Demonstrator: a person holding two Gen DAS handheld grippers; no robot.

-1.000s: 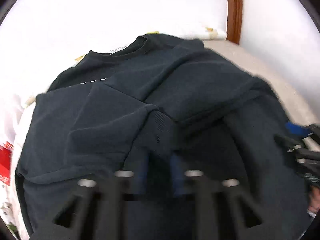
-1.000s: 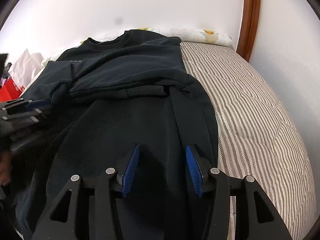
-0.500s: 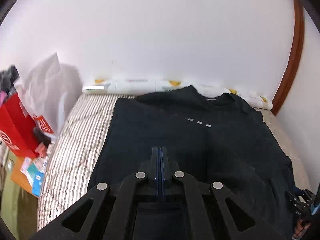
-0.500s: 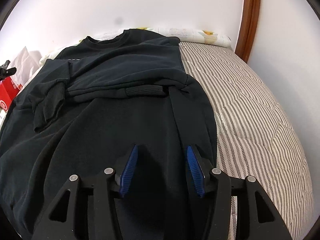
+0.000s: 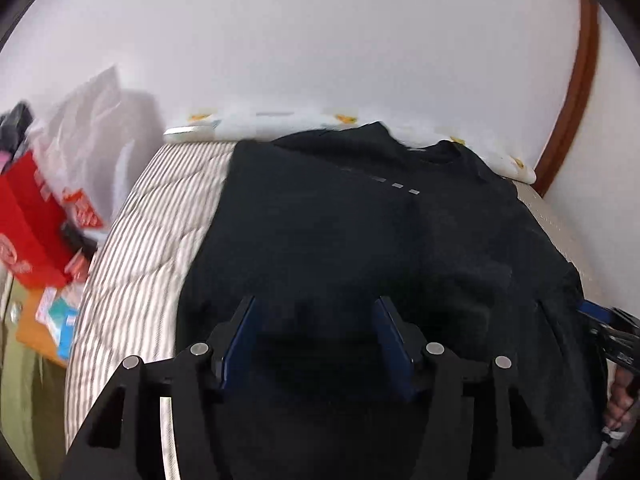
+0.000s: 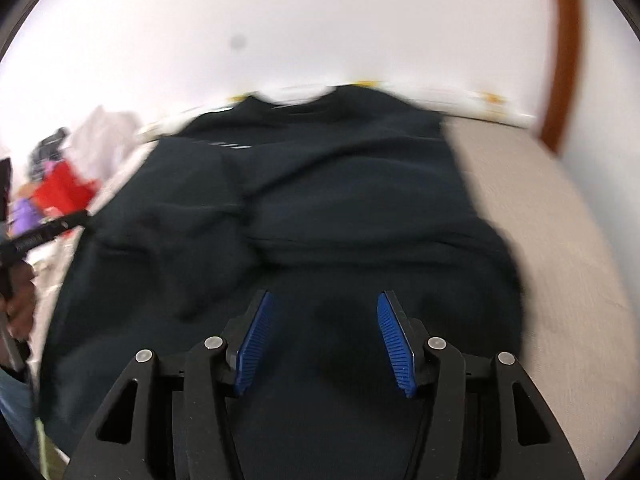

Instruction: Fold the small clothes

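A: Currently, where is the garment?

B: A dark sweatshirt [image 5: 360,248] lies spread on the striped bed [image 5: 160,232], collar toward the white wall [image 5: 320,40]. In the right wrist view a sleeve is folded across the sweatshirt's middle, forming a ridge just ahead of the jaws.

A: State of the jaws?

B: The left gripper [image 5: 316,336] hangs over the lower part of the sweatshirt; its jaws are opening, with only flat cloth below them and nothing pinched. The right gripper [image 6: 326,332] is likewise opening above the cloth, gripping nothing.

A: Surrounding items?

B: A red box [image 5: 28,224] and a white plastic bag [image 5: 92,128] stand beside the bed's left edge, with small packets [image 5: 60,316] below them. A rolled white patterned cloth [image 5: 280,122] lies along the wall behind the collar. A brown wooden frame [image 5: 576,92] runs up the right side.

A: Obstructions?

B: Nothing stands between either gripper and the sweatshirt. The right wrist view is motion-blurred.
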